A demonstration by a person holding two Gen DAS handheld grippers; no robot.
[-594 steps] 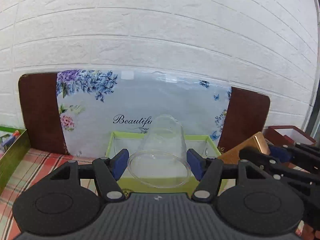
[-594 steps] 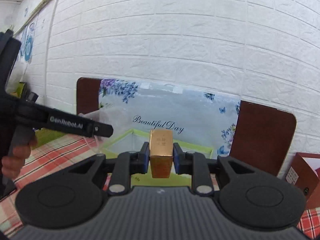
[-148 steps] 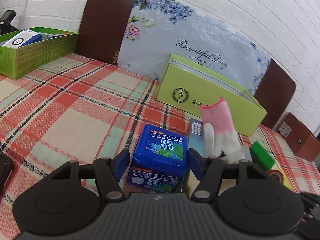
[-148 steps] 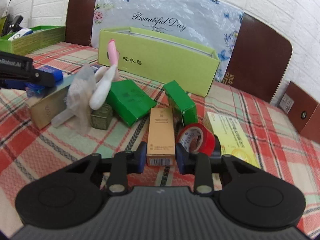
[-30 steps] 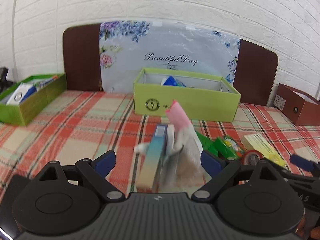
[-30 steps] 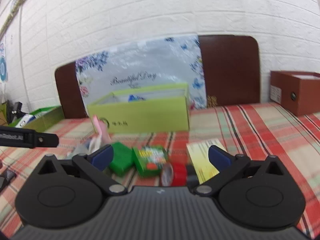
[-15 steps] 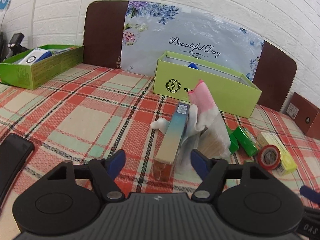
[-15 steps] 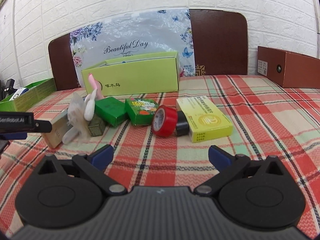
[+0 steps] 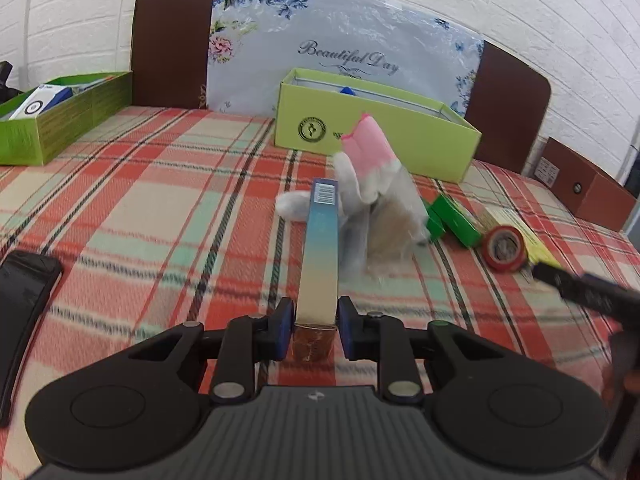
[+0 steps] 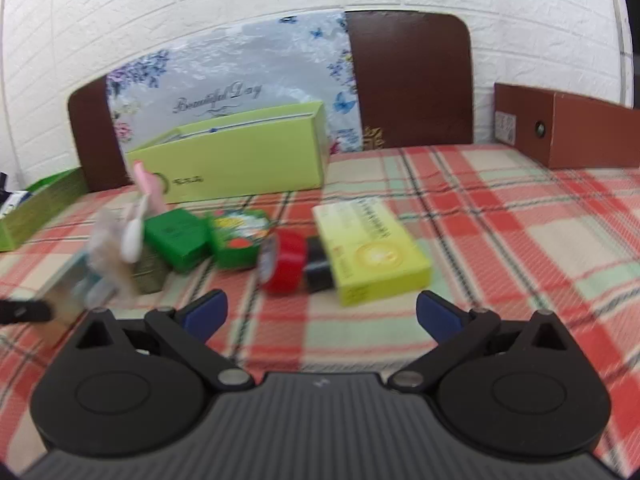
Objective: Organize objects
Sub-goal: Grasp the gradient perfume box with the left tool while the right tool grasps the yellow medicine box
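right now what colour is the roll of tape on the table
Red; the tape roll shows best in the right wrist view, beside the yellow box.

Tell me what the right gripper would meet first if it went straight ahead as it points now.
Probably the yellow box, or the black roll touching its near left side. Both lie between the open right gripper's fingers, straight ahead on the tablecloth. The picture is blurred, so depth is uncertain.

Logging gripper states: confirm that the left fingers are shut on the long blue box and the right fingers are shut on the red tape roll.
Half wrong. The left wrist view shows the left fingers shut on the long blue box, but the right wrist view shows the right fingers open, short of the red tape roll.
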